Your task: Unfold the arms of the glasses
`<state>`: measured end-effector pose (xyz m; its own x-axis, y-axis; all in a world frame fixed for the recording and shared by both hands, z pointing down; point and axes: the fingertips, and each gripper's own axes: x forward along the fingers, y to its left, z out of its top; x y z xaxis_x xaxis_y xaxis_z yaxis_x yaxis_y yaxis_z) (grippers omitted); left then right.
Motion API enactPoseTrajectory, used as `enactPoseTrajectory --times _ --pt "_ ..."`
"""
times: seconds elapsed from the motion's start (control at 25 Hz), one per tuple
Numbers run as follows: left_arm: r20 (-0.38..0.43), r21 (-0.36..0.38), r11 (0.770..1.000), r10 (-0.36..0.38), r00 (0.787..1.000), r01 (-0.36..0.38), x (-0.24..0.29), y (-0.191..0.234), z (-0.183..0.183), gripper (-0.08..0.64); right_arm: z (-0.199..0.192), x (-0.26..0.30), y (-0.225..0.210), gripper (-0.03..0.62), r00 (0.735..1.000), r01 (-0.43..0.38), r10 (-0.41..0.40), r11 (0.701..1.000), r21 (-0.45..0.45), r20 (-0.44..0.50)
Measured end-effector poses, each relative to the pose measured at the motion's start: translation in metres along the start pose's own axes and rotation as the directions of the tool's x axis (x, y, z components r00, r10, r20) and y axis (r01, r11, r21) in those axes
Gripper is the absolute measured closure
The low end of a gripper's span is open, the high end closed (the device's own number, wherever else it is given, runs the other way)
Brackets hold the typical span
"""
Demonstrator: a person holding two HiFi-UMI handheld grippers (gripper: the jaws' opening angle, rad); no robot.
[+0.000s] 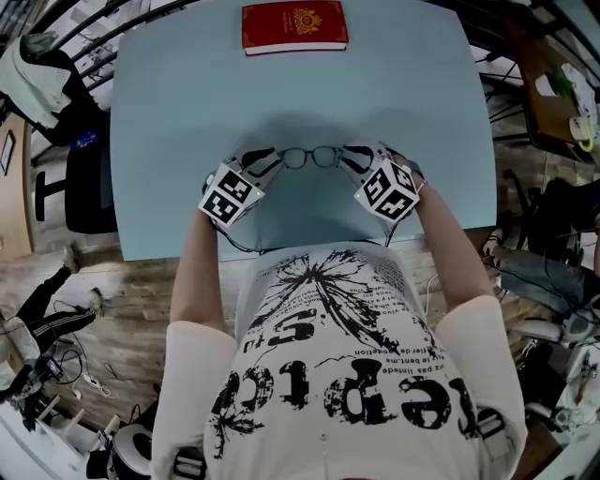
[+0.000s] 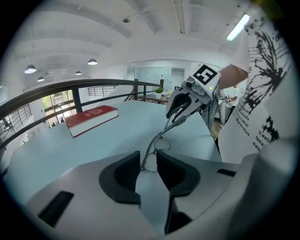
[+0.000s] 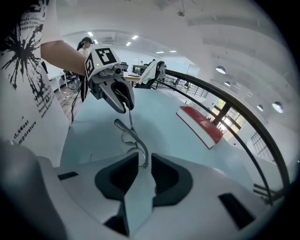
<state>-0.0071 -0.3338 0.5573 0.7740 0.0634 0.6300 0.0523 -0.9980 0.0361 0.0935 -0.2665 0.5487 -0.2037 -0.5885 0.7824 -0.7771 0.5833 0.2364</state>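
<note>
The thin dark-framed glasses (image 1: 311,157) lie near the front of the pale blue table (image 1: 187,112), lenses facing away from me, with a gripper at each end. My left gripper (image 1: 270,161) is at their left end. In the left gripper view that end of the glasses (image 2: 157,140) sits between the pads (image 2: 129,171), which stand apart, the wire only brushing one pad. My right gripper (image 1: 352,159) is at the right end. Its pads (image 3: 161,176) also show a gap around the glasses (image 3: 133,138). The arms are mostly hidden by the jaws.
A red book (image 1: 294,26) lies at the table's far edge, well beyond the glasses. The table's front edge runs just below both grippers, close to the person's shirt. Chairs, cables and clutter surround the table on the floor.
</note>
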Motion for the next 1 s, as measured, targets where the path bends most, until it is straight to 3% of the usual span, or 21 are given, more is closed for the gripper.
enactPoseTrajectory --times 0.2,0.4,0.56,0.68,0.8,1.0 --pt "0.007 -0.023 0.998 0.052 0.999 -0.052 -0.013 0.001 -0.013 0.446 -0.001 -0.01 -0.002 0.495 0.997 0.068 -0.069 0.997 0.047 0.026" --pt "0.149 -0.032 0.99 0.142 0.979 -0.139 -0.046 -0.003 0.017 0.451 0.003 -0.027 -0.009 0.507 0.986 0.165 -0.168 0.981 0.106 0.018" --pt "0.275 -0.059 0.972 0.234 0.933 -0.226 -0.075 -0.001 0.051 0.503 0.02 -0.045 -0.017 0.55 0.969 0.221 -0.237 0.955 0.199 0.065" --pt "0.36 -0.068 0.959 0.28 0.89 -0.274 -0.093 0.0 0.079 0.52 0.04 -0.065 -0.028 0.565 0.942 0.263 -0.308 0.926 0.271 0.137" --pt "0.45 -0.088 0.946 0.318 0.834 -0.314 -0.111 0.0 0.111 0.528 0.071 -0.092 -0.041 0.579 0.889 0.272 -0.376 0.893 0.358 0.262" --pt "0.534 -0.148 0.906 0.41 0.739 -0.396 -0.137 0.005 0.15 0.534 0.104 -0.137 -0.067 0.581 0.767 0.323 -0.504 0.839 0.439 0.397"
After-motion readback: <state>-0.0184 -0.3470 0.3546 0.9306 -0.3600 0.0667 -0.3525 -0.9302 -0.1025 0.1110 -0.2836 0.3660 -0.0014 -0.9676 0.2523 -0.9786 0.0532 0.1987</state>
